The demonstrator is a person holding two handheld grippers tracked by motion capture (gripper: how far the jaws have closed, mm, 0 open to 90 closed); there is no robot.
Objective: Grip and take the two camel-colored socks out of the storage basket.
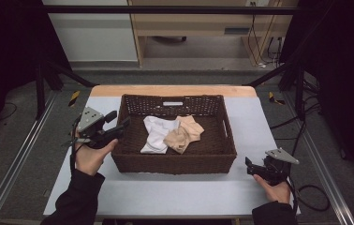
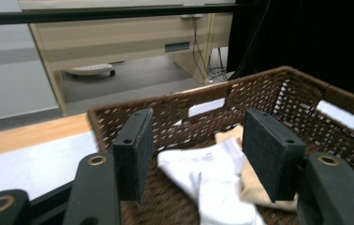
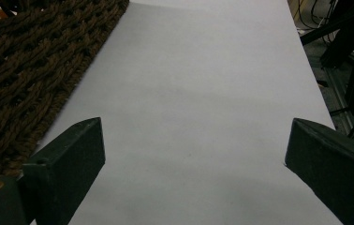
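With the white cloth (image 1: 156,133) and tan cloth (image 1: 184,133) lying untouched in the wicker basket (image 1: 175,161), left gripper (image 1: 121,127) at its rim and right gripper (image 1: 251,165) over the tabletop (image 1: 254,122) both have fingers spread, nothing grasped yet.

sleeves (image 1: 79,199): black | claws (image 1: 119,129): black, grey plates | cable: seemingly black

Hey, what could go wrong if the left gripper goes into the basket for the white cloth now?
The white cloth overlaps the beige cloth, so the open left gripper might pinch both. Its fingers sit right at the basket rim and could catch the weave, dragging the basket along the table.
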